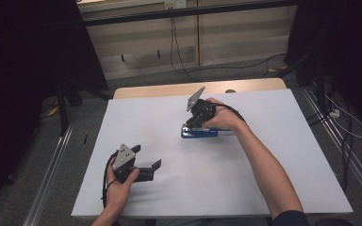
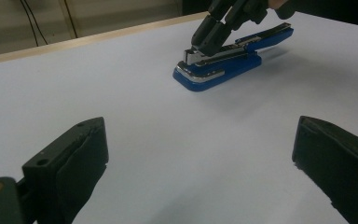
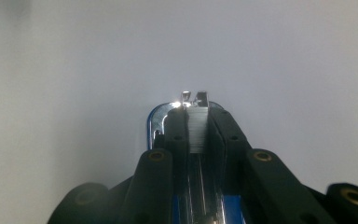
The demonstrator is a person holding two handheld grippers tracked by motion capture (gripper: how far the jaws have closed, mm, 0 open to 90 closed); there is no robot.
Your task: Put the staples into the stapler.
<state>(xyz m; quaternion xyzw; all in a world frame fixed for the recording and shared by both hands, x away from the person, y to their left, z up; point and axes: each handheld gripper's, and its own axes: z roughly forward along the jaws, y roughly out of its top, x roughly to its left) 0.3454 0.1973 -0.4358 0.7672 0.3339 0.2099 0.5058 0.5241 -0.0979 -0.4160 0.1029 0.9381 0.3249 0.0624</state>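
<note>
Right gripper [image 3: 198, 133] jaws rise from the bottom edge, closed tight on a silver strip of staples [image 3: 197, 128] over the open blue stapler [image 3: 156, 122], shiny metal tip glinting just past them, plain white table [image 3: 74, 70] beyond.

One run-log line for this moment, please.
right tongs: shut on staple strip in open blue stapler | left tongs: open, idle on white table
</note>
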